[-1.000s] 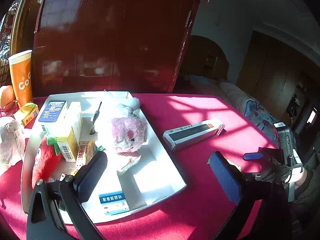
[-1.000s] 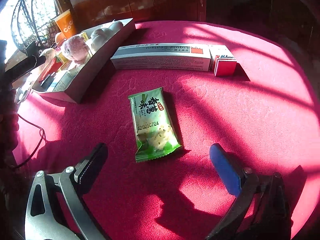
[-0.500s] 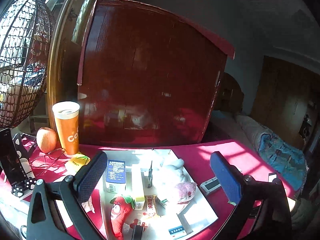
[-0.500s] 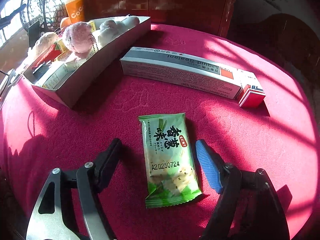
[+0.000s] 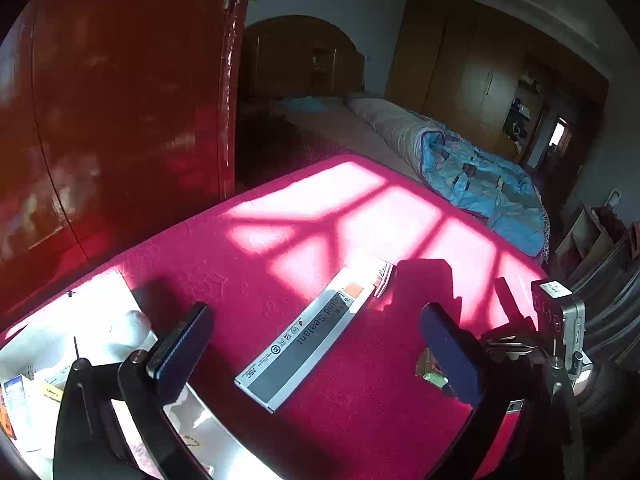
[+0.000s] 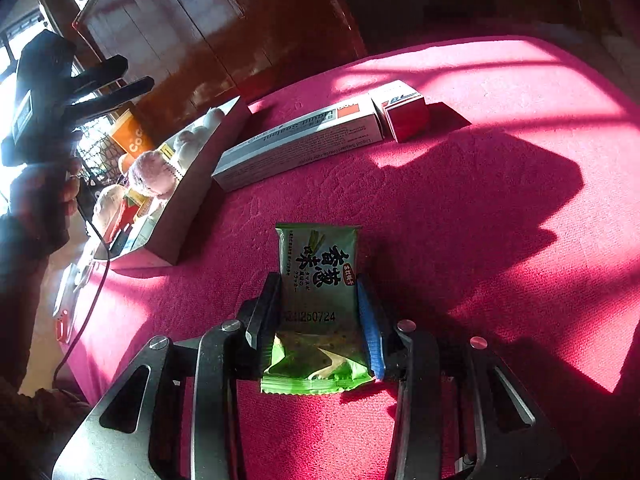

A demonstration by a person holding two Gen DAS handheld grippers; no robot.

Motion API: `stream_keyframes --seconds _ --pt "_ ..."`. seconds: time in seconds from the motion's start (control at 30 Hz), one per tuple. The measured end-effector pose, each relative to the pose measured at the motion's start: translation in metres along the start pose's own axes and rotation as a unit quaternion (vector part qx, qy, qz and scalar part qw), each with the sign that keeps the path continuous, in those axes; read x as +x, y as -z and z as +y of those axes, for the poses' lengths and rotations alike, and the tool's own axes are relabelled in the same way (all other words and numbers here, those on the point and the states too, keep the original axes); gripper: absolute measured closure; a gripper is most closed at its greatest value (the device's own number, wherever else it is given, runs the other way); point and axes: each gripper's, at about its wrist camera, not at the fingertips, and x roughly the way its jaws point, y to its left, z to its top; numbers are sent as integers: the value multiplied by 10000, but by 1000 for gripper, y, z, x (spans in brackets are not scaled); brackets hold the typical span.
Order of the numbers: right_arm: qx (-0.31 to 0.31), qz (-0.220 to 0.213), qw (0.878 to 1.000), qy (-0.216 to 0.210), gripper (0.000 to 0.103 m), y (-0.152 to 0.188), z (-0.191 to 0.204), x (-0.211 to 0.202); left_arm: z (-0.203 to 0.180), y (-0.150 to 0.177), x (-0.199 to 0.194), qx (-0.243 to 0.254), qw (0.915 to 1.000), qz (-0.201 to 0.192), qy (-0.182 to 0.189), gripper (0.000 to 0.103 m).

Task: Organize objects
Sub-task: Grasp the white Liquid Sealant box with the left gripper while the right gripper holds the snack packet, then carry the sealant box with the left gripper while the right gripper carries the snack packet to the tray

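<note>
A green snack packet (image 6: 320,276) lies flat on the red tablecloth. My right gripper (image 6: 318,286) has it between its jaws, which are closing; both pads touch the packet's long edges. A sliver of the packet (image 5: 430,372) also shows in the left wrist view. My left gripper (image 5: 316,344) is open and empty, hovering above a long grey and white sealant box (image 5: 308,344). The same left gripper (image 6: 116,80), held in a hand, shows at the upper left of the right wrist view. The white tray (image 6: 200,184) holds a pink plush toy (image 6: 152,172) and several small boxes.
The sealant box (image 6: 304,140) lies beside the tray, with a small red and white box (image 6: 404,112) at its end. An orange cup (image 6: 130,136) stands behind the tray. A red cabinet (image 5: 120,120) rises behind the table; a bed (image 5: 460,160) lies beyond.
My right gripper moved forward over the green packet and its jaws narrowed onto it. My left gripper swung away from the tray to above the sealant box, still open.
</note>
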Motion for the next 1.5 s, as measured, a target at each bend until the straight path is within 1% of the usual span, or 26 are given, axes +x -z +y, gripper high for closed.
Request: stream_keyframes --seconds 0.1,0.17,0.27,0.3,0.33,0.37,0.43,0.47,0.5,0.53,0.57,0.6,0.63,0.7,0.73,0.8,0.9,0.97,1.03,1.13,1.23,1.33,1.43,1.5 --pt "140 -29 9998 -144 67 0 -3 0 -12 0 54 247 9983 519 -91 0" --pt "243 -51 9994 -251 67 0 -6 -1 -13 3 82 375 9956 817 -258 0" --pt "283 -63 9991 -296 67 1 -6 -1 -7 14 111 238 9896 1331 -499 0" --pt "299 -63 9990 -316 67 0 -7 -1 -7 19 116 175 9874 1513 -434 0" --pt "328 -68 9988 -353 67 0 -8 -1 -10 26 118 148 9853 1687 -232 0" --pt "366 -73 9985 -398 67 0 -10 -1 -16 31 116 237 9839 1769 -111 0" --pt "451 -85 9977 -498 67 0 -14 -1 -33 39 110 579 9818 1811 6 1" --pt "475 -89 9974 -525 67 1 -14 -1 -41 43 106 700 9817 1771 -24 5" --pt "491 -92 9973 -542 67 1 -14 -1 -45 46 105 752 9819 1737 -123 11" --pt "496 -92 9972 -546 67 0 -15 -1 -46 47 106 721 9816 1753 -231 15" --pt "498 -93 9972 -545 67 0 -15 -1 -44 48 110 627 9813 1795 -311 28" --pt "493 -93 9973 -536 67 0 -15 -1 -42 50 113 533 9814 1797 -420 37" --pt "484 -90 9975 -512 67 0 -15 -1 -42 49 110 510 9833 1675 -504 42" --pt "463 -102 9978 -458 67 0 -14 -1 -43 47 107 385 9842 1623 -592 58" --pt "458 -103 9979 -447 67 0 -13 -1 -45 48 104 362 9847 1598 -588 61" --pt "449 -106 9980 -431 67 0 -13 -1 -50 52 97 348 9863 1505 -585 61" --pt "419 -162 9985 -298 67 1 -11 -4 -58 61 82 238 9912 1192 -516 61" --pt "459 -278 9984 -166 67 3 -14 -12 -61 64 66 108 9956 844 -391 61" --pt "575 -381 9976 -42 67 6 -20 -20 -65 67 51 64 9974 583 -426 61" --pt "764 -567 9954 94 67 9 -29 -37 -70 69 26 -21 9992 186 -363 61" --pt "816 -804 9933 181 67 4 -31 -54 -67 70 -2 -229 9990 -225 -306 61" --pt "759 -1047 9913 227 67 -4 -23 -68 -58 70 -35 -454 9966 -584 -376 61" --pt "704 -1210 9900 188 67 -10 -15 -75 -50 75 -65 -591 9929 -877 -546 61" --pt "660 -1245 9899 159 67 -11 -9 -78 -48 81 -77 -640 9902 -1004 -725 61"
